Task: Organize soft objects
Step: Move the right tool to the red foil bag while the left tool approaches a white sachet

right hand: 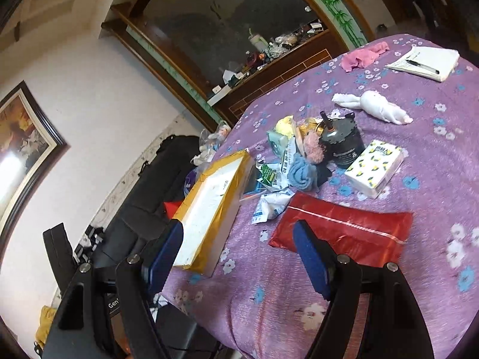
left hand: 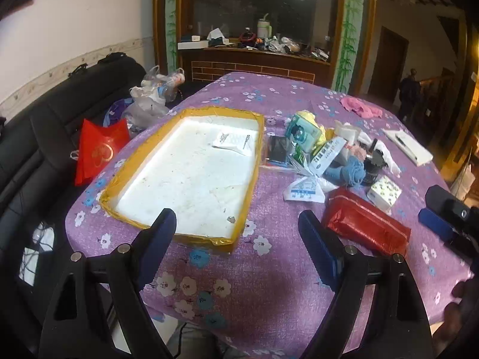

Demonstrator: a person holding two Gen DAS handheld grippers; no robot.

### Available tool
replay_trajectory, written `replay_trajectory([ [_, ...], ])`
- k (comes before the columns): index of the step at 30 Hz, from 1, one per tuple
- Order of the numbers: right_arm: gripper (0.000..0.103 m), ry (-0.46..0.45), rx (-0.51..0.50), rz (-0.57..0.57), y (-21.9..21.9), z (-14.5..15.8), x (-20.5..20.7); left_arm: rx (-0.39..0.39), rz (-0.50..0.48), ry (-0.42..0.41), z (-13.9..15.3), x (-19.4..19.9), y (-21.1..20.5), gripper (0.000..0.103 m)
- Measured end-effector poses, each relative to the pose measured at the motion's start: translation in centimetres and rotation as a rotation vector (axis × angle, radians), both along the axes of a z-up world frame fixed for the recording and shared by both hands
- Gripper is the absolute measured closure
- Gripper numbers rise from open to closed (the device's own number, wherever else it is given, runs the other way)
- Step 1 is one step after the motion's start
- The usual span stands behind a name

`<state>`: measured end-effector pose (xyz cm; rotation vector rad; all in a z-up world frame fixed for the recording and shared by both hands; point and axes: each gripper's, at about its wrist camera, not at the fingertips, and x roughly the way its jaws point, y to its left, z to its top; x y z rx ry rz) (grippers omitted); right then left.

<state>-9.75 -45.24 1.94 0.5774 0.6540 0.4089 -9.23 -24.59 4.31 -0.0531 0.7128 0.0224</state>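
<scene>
On the purple floral worktop (left hand: 269,284), sorting has hardly begun.
Foam tray (left hand: 191,170) holds only a paper slip; blue towel (right hand: 302,173), pink cloth (right hand: 362,55) and white plush rabbit (right hand: 377,106) lie outside; left gripper (left hand: 236,233) and right gripper (right hand: 239,248) gape wide, empty.

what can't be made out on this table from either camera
- Printed label in the yellow-taped white foam tray: too small to read in both views.
- Crumpled blue cloth: lower part buried in the pile, both views.
- Black cylindrical motor: mostly hidden behind clutter in the left wrist view.
</scene>
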Motion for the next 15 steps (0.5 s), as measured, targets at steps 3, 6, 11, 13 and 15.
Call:
replay_trajectory([
  [3,0.026,0.011,-0.104,0.012,-0.3,0.4,0.0,0.005,-0.017,0.001,-0.2,-0.2,-0.4,0.019],
  [6,0.026,0.037,-0.187,0.033,0.1,-0.4,0.0,0.030,-0.029,0.014,-0.4,-0.2,-0.9,0.019],
  [11,0.026,0.103,-0.251,0.065,0.5,-2.0,0.1,0.048,-0.053,0.042,-0.8,-0.2,-1.6,0.019],
  [13,0.026,0.108,-0.289,0.070,0.6,-1.8,0.1,0.038,-0.066,0.048,-0.9,-0.2,-1.7,0.019],
  [15,0.026,0.089,-0.323,0.073,0.7,-1.7,0.0,0.016,-0.090,0.061,-0.9,-0.2,-1.6,0.019],
])
